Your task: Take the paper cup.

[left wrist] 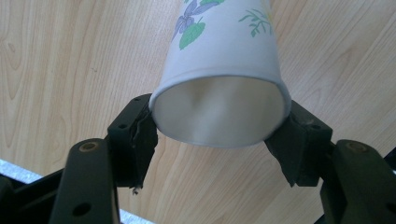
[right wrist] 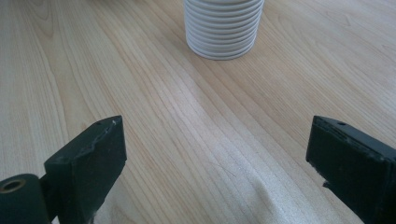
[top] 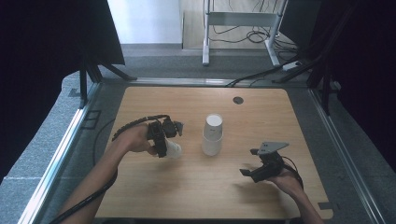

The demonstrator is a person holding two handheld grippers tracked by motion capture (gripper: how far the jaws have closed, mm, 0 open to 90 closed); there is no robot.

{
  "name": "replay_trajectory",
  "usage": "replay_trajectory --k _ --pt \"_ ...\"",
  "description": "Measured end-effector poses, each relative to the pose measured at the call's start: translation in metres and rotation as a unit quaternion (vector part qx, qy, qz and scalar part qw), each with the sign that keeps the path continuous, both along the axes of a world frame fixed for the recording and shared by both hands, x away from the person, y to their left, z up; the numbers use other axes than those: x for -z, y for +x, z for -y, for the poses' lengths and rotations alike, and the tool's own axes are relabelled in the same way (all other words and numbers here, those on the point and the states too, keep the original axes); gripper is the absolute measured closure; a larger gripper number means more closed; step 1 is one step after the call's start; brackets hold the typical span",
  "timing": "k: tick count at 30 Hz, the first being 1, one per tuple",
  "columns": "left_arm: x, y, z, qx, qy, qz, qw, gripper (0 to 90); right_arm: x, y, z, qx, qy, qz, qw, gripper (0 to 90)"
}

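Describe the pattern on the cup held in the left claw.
The cup is white with green leaves and a purple flower, clearest in the left gripper view.

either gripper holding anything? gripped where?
Left gripper holds a white floral paper cup by its open rim, one jaw each side. Right gripper open, empty.

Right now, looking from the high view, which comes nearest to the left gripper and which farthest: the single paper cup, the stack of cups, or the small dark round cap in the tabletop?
1. The single paper cup: clamped in the left gripper, at the table's left.
2. The stack of cups: upside down at mid-table, to the gripper's right.
3. The dark round cap: near the far edge, beyond the stack.
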State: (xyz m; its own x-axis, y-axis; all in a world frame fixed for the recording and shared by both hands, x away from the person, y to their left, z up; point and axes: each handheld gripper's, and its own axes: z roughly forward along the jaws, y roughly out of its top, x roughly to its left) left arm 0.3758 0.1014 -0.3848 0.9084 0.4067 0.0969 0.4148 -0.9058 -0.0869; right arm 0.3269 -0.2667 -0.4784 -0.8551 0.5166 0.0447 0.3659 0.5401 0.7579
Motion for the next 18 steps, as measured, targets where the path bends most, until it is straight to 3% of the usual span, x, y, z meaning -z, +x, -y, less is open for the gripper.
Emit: replay_trajectory --k 7,18 --pt "0.004 0.002 0.008 0.008 0.035 -0.010 0.9993 35.6 0.001 0.000 -0.001 -0.005 -0.005 -0.001 1.0000 5.3" --pt "0.016 0.006 0.017 0.016 0.066 -0.030 0.9973 34.8 0.003 -0.001 -0.003 -0.014 -0.016 -0.003 0.9998 5.7"
